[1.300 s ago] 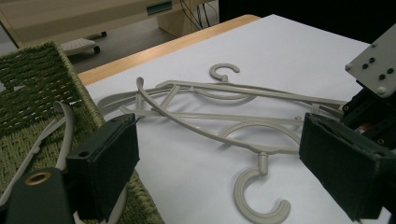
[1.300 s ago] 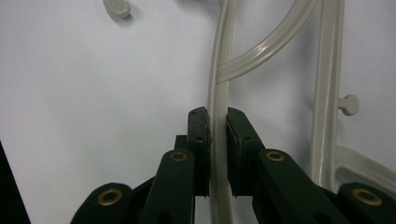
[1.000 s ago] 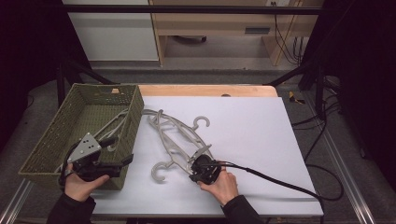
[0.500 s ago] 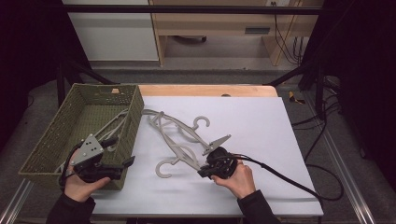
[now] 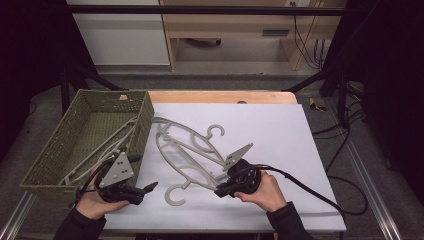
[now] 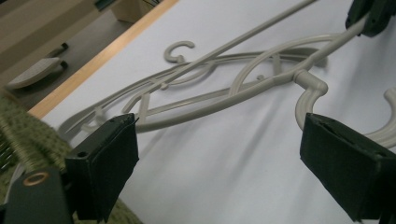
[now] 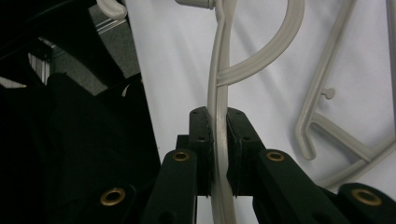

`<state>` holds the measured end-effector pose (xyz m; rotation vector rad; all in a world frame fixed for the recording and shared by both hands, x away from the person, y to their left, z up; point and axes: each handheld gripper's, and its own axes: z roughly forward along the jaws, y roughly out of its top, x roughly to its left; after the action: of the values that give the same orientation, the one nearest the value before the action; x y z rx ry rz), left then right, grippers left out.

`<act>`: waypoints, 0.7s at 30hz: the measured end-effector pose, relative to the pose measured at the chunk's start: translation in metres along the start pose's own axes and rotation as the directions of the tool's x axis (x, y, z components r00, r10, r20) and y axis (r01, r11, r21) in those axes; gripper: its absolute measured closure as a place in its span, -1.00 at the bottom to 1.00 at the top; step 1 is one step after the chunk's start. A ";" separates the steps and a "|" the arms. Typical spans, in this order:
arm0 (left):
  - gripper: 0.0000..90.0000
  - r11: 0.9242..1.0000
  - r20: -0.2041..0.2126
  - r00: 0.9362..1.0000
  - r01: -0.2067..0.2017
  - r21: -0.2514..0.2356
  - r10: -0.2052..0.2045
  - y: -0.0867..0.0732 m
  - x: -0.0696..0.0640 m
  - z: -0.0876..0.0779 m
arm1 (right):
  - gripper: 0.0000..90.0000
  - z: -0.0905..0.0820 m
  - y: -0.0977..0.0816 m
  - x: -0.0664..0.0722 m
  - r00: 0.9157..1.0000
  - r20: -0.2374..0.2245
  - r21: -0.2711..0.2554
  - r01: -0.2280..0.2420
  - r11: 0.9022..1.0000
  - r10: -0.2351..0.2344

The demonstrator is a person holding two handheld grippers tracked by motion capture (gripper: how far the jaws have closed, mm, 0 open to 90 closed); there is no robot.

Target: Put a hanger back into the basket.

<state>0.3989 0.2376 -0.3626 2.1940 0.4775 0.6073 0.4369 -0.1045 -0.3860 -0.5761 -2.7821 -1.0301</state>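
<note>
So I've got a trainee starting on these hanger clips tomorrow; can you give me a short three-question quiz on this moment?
1. True or false: the right gripper is shut on a hanger.
2. The left gripper is: A open with nothing between its jaws, B shut on a hanger, C holding the basket.
3. Where does the green basket sit, and what lies in it?

Key:
1. True; its pads press the beige hanger's arm.
2. A.
3. At the left edge of the table, by the left gripper; one beige hanger lies inside.
</note>
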 end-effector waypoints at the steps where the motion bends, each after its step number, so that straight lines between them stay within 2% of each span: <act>1: -0.76 1.000 0.000 1.000 0.000 0.000 0.000 0.000 0.000 0.000 | 0.82 -0.001 -0.001 0.000 1.000 -0.018 0.002 0.020 1.000 -0.020; 3: -0.76 0.998 0.021 0.998 -0.055 0.038 0.054 0.002 -0.005 0.009 | 0.82 -0.002 -0.001 0.003 0.999 -0.029 -0.007 0.022 1.000 -0.023; 6: -0.74 0.993 0.040 0.994 -0.101 0.067 0.098 0.003 -0.010 0.016 | 0.82 -0.005 -0.002 0.005 0.997 -0.059 -0.010 0.041 0.999 -0.041; 11: -0.61 0.982 0.059 0.985 -0.169 0.082 0.165 0.004 -0.017 0.026 | 0.82 -0.008 -0.003 0.008 0.994 -0.090 -0.014 0.065 0.998 -0.066; 12: -0.58 0.977 0.063 0.980 -0.193 0.091 0.187 0.004 -0.018 0.028 | 0.82 -0.009 -0.004 0.009 0.994 -0.092 -0.008 0.062 0.998 -0.062; 13: -0.53 0.975 0.069 0.978 -0.201 0.090 0.195 0.004 -0.020 0.031 | 0.82 -0.008 -0.004 0.010 0.993 -0.098 -0.010 0.066 0.998 -0.066; 15: -0.45 0.963 0.080 0.967 -0.249 0.107 0.241 0.003 -0.023 0.035 | 0.82 -0.009 -0.004 0.011 0.990 -0.120 -0.007 0.068 0.998 -0.069; 16: -0.39 0.960 0.078 0.964 -0.261 0.103 0.254 0.002 -0.025 0.037 | 0.82 -0.009 -0.004 0.011 0.989 -0.124 -0.009 0.080 0.997 -0.081; 18: -0.29 0.951 0.082 0.956 -0.291 0.105 0.283 0.002 -0.027 0.041 | 0.82 -0.009 -0.004 0.012 0.988 -0.139 -0.004 0.074 0.997 -0.074; 19: -0.23 0.942 0.088 0.947 -0.318 0.111 0.309 0.002 -0.028 0.042 | 0.82 -0.008 -0.005 0.011 0.986 -0.142 -0.014 0.085 0.996 -0.086; 21: -0.12 0.937 0.086 0.941 -0.335 0.101 0.327 0.000 -0.032 0.046 | 0.82 -0.008 -0.005 0.013 0.987 -0.144 0.000 0.078 0.997 -0.077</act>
<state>0.3990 0.1939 -0.3967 2.4188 0.1057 0.6933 0.4231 -0.1092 -0.3798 -0.3790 -2.6990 -1.0339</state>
